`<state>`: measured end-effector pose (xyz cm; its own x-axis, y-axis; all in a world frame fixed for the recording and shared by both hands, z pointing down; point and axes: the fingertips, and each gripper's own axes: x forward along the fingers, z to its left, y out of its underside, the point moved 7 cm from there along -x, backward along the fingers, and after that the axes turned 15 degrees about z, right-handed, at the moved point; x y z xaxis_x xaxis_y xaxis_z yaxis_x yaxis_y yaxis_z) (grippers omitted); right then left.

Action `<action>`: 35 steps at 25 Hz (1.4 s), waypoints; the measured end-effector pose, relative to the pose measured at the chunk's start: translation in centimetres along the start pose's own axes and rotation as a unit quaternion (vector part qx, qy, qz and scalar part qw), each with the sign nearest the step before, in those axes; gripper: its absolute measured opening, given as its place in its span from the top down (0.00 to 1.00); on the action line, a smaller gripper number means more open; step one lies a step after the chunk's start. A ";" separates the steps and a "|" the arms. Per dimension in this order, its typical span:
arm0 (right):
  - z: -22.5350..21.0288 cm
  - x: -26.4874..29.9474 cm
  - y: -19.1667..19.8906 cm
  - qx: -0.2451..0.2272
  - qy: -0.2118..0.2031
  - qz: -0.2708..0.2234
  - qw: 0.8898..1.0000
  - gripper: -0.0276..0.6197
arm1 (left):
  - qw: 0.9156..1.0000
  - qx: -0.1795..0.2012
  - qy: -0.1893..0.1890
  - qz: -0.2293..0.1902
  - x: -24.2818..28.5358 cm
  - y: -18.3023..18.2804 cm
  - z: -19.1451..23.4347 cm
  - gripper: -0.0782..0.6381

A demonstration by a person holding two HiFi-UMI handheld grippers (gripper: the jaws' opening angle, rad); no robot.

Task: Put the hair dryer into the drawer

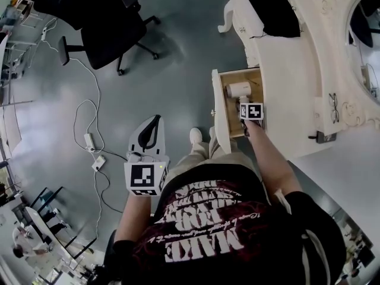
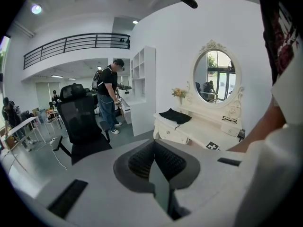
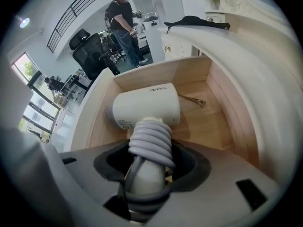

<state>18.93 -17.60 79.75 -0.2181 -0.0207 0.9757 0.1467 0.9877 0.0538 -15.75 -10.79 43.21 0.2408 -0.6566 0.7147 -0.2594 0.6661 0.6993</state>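
A white hair dryer lies inside the open wooden drawer of the dressing table. In the right gripper view its barrel rests on the drawer floor. Its handle, wound with grey cord, stands between the jaws. My right gripper points steeply down into the drawer and is shut on that handle. My left gripper hangs over the floor left of the drawer, well away from it. Its jaws are shut with nothing between them.
The white dressing table carries a black cloth, glasses and an oval mirror. A thin metal clip lies in the drawer. A black office chair and floor cables with a power strip are at left.
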 end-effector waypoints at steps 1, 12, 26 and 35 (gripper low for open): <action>-0.1 0.2 0.0 0.003 0.000 0.001 1.000 0.60 | 1.000 0.000 -0.001 0.001 -0.1 0.1 0.1 0.88; 0.2 1.3 -0.2 -0.005 0.038 -0.002 0.999 0.60 | 1.000 0.000 -0.006 0.006 -1.1 1.4 1.2 0.88; 3.3 -5.4 0.8 -0.053 0.045 -0.057 0.996 0.59 | 0.998 0.003 0.036 -0.047 -2.2 0.4 2.7 0.88; 8.1 -17.6 2.5 -0.086 0.034 -0.271 0.958 0.82 | 0.991 0.000 0.089 -0.100 -2.7 -1.8 2.9 0.88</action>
<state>15.35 -13.52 60.99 -0.2445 -0.5389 0.8061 0.1880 0.7892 0.5846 -18.64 -11.28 39.96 0.4476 -0.7030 0.5527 -0.1892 0.5296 0.8269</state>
